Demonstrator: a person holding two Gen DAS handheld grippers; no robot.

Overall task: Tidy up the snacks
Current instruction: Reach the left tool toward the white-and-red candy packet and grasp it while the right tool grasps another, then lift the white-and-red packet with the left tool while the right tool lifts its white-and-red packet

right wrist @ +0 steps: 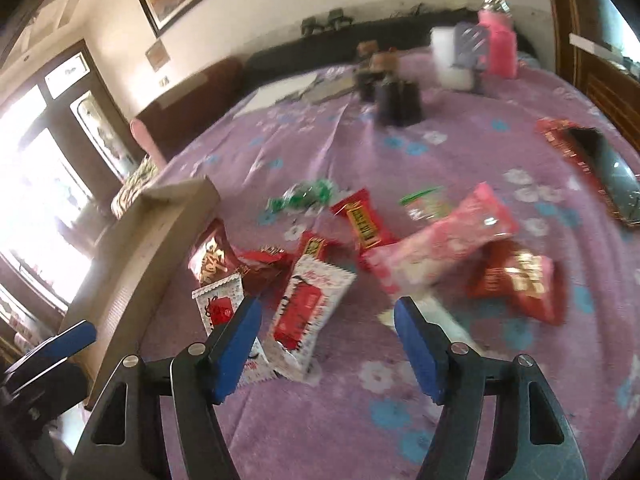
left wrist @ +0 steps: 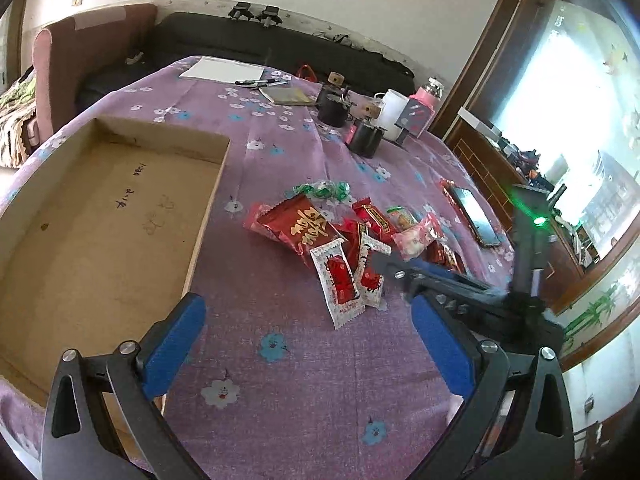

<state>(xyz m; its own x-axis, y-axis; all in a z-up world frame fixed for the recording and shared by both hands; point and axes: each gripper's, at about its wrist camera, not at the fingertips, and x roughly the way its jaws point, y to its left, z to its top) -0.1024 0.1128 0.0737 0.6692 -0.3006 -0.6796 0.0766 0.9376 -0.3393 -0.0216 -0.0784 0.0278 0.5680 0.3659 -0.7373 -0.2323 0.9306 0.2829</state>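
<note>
Several wrapped snacks lie in a loose pile on the purple flowered tablecloth (left wrist: 280, 380): a large red packet (left wrist: 298, 226), two white-and-red packets (left wrist: 340, 284), a pink packet (left wrist: 416, 238) and a green-wrapped candy (left wrist: 322, 190). An empty shallow cardboard box (left wrist: 100, 216) lies to their left. My left gripper (left wrist: 308, 320) is open and empty, just short of the pile. My right gripper (right wrist: 328, 316) is open and empty, low over a white-and-red packet (right wrist: 304, 308), with the pink packet (right wrist: 444, 240) ahead to the right. The right gripper also shows in the left wrist view (left wrist: 386, 262).
A phone (left wrist: 474, 212) lies at the table's right side. Dark jars (left wrist: 364, 136), a white cup (left wrist: 394, 112), a pink bottle (left wrist: 424, 98), papers and pens (left wrist: 256, 82) stand at the far end. A sofa (left wrist: 92, 48) lies behind the table.
</note>
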